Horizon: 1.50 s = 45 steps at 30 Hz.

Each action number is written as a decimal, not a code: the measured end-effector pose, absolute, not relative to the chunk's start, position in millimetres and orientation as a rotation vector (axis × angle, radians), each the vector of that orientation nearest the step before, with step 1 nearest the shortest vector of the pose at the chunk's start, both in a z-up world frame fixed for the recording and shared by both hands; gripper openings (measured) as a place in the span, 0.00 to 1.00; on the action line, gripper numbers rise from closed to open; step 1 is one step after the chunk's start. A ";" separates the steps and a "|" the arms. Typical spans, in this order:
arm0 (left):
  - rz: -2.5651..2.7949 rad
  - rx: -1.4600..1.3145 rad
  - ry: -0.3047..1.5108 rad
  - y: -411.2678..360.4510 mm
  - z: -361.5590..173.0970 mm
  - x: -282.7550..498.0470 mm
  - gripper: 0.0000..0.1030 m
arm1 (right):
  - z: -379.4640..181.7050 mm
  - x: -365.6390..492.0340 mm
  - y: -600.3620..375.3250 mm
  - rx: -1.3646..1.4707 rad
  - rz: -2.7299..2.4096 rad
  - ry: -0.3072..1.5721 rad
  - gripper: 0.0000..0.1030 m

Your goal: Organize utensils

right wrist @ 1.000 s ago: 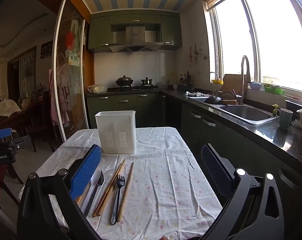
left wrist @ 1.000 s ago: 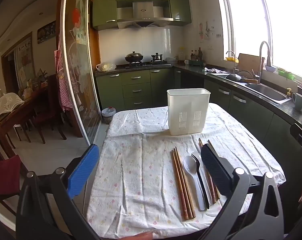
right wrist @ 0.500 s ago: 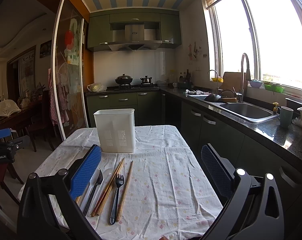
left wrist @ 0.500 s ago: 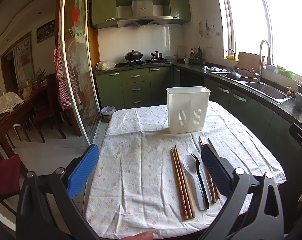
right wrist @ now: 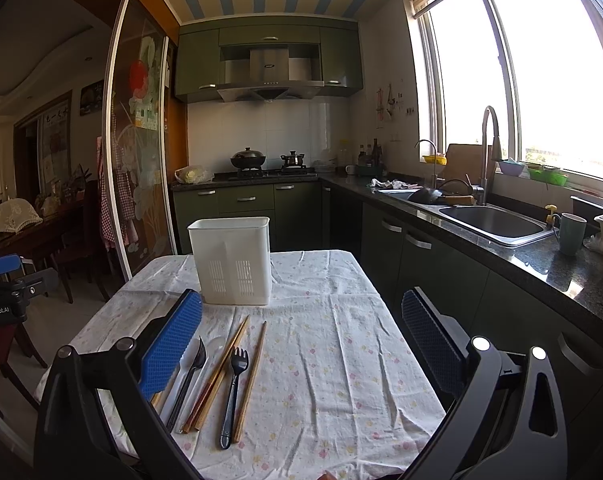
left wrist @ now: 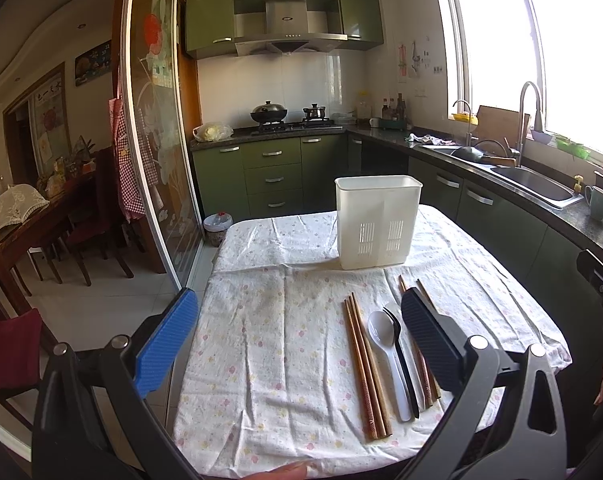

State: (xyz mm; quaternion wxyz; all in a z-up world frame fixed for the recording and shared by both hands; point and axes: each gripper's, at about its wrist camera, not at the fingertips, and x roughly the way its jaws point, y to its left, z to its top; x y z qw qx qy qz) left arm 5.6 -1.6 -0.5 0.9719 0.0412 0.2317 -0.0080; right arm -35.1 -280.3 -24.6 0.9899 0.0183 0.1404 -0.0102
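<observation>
Very little has changed over the last second: both views sit almost where they did, the right one having only drifted slightly nearer the counter [right wrist: 341,360], and nothing on the cloth has shifted. The left gripper [left wrist: 297,336] hangs above the near edge with its fingers [left wrist: 167,342] wide apart and empty; the right gripper [right wrist: 301,340] hovers likewise, fingers [right wrist: 172,344] spread and holding nothing. The white utensil holder [left wrist: 377,222] stands upright toward the far edge, apparently empty as far as can be seen. All the utensils lie loose in a row near the near edge, handles toward the person: a bundle of chopsticks [left wrist: 365,368], a white spoon [left wrist: 383,344], a black spoon [right wrist: 189,376] touching it, more chopsticks [right wrist: 217,372] beside those, and a black fork [right wrist: 233,392] with a single chopstick [right wrist: 253,376] just beside it. So the sorting has not begun; this reads as the pause before a first pick. The fork and single chopstick lie nearest the right gripper's gap, which makes them a likely first target, though thin flat handles on cloth may slip.
</observation>
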 end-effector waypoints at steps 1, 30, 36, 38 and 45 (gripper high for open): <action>-0.016 0.083 0.467 -1.8 -0.4 5.6 0.94 | -24.8 -35.0 -280.3 0.037 -0.021 0.281 0.96; -0.016 0.080 0.471 4.2 1.7 2.5 0.94 | -25.4 -33.6 -279.4 0.038 -0.020 0.284 0.96; -0.015 0.079 0.472 4.4 1.7 2.5 0.94 | -25.7 -33.5 -279.6 0.038 -0.019 0.286 0.96; -0.017 0.080 0.473 4.4 1.2 2.7 0.94 | -26.2 -33.2 -279.4 0.037 -0.020 0.285 0.96; -0.020 0.080 0.478 4.6 -1.9 3.1 0.94 | -26.7 -32.7 -279.6 0.038 -0.020 0.286 0.96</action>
